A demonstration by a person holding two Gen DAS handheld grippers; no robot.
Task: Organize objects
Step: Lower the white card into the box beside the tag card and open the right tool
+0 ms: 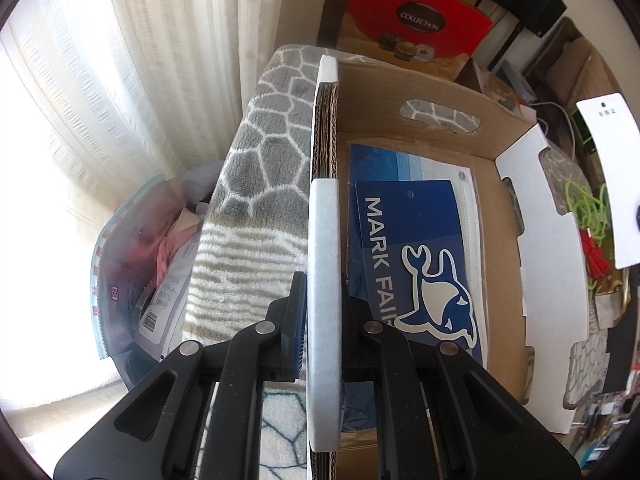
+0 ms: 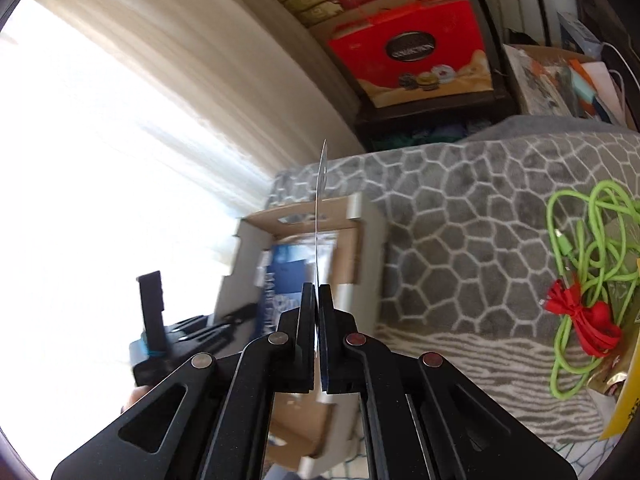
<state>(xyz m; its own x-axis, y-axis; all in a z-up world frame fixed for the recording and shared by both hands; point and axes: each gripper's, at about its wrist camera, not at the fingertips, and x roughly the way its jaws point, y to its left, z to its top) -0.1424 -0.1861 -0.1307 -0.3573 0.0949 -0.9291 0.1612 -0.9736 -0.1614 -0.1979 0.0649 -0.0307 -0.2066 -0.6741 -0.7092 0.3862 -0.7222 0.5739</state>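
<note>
Left gripper [image 1: 323,312] pinches one wall of the single box [image 1: 552,264]. Right gripper [image 2: 319,300] clamps one thin card [image 2: 320,200] edge-on; one green cable [image 2: 576,248] lies apart

Left gripper [image 1: 325,312] clamped on a box wall [image 1: 323,240]; right gripper [image 2: 319,304] pinching a thin card [image 2: 320,216].

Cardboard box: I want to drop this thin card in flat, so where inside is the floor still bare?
Inside the cardboard box, a bare brown strip runs between the blue Mark Fairwhale packet and the white notched wall. The packet covers the rest. Outside, the grey blanket lies open until the green cable.
</note>
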